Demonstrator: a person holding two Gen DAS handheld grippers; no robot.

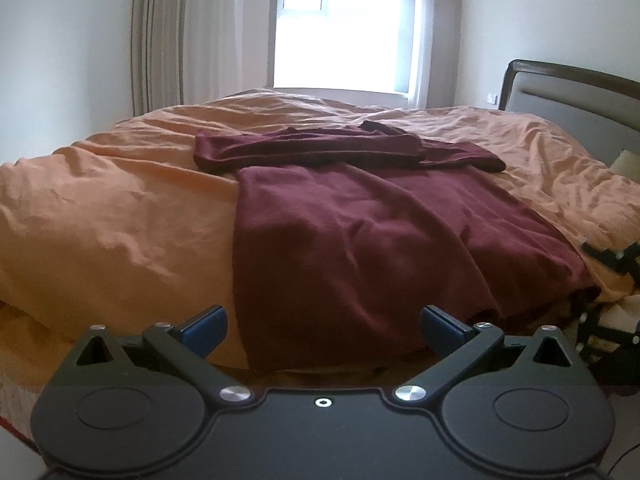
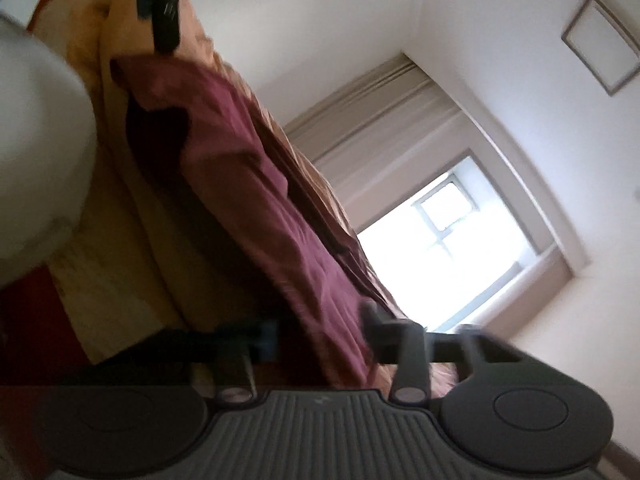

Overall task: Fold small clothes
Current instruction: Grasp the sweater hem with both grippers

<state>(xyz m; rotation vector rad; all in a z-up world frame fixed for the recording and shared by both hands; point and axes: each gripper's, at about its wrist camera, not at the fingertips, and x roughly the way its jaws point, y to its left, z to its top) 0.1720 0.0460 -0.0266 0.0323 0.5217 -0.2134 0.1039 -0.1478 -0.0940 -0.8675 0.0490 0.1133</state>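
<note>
A maroon long-sleeved garment (image 1: 360, 232) lies flat on the orange duvet (image 1: 120, 220), its sleeves folded across the top and its hem hanging over the bed's near edge. My left gripper (image 1: 324, 328) hovers open just before that hem, its blue pads (image 1: 204, 328) wide apart and holding nothing. The right gripper's black frame (image 1: 608, 260) shows at the garment's lower right corner. The right wrist view is rolled and blurred. There my right gripper (image 2: 320, 328) has its fingers apart, with the maroon garment (image 2: 248, 184) running between them. The left gripper (image 2: 160, 8) shows at the top.
A padded headboard (image 1: 568, 96) stands at the right, with a bright window (image 1: 340, 32) and curtains (image 1: 160, 40) behind the bed. A blurred white shape (image 2: 40, 140) fills the left of the right wrist view. The orange duvet stretches wide to the garment's left.
</note>
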